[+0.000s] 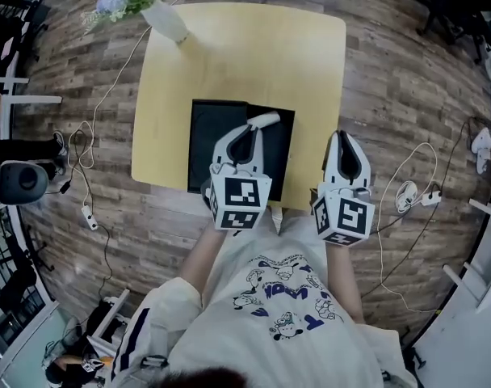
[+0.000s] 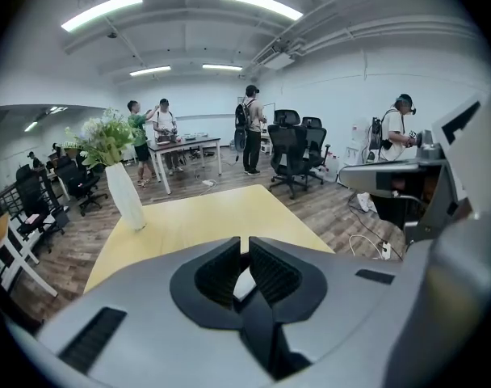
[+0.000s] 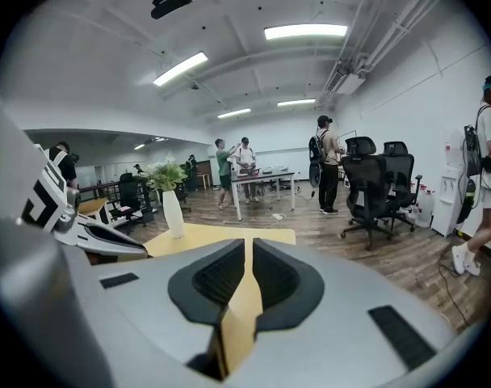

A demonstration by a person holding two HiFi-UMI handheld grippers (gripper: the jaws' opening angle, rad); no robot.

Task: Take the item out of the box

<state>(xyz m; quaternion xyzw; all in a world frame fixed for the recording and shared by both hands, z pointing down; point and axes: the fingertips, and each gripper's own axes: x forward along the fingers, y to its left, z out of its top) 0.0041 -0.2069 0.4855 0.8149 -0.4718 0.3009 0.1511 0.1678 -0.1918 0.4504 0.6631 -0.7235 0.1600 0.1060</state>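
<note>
**White item gripped over box**

The white item (image 1: 266,120) was clamped between the closed jaws of the left gripper (image 1: 248,129), over the black box (image 1: 203,148) on the yellow table (image 1: 229,55). The right gripper (image 1: 343,138) was shut, empty, beside the box.

1. The person wears a pale cream T-shirt (image 1: 229,330) with short sleeves; a blue cartoon print (image 1: 284,297) of small figures and lettering covers its front.
2. A pale garment (image 1: 144,334) at the person's left hip carries dark stripes; what kind it is cannot be told.
3. The left gripper (image 1: 247,129) and right gripper (image 1: 342,136) have pale grey moulded shells; each is teardrop-shaped with a dark hollow in the middle.
4. Each rear end bears a white marker cube (image 1: 239,203) printed with black square patterns; the right one (image 1: 344,217) looks alike.
5. In the gripper views the shells are smooth and grey; black ribbed pads (image 2: 221,273) line the jaws; dark oblong slots (image 3: 399,334) mark the housing.
</note>
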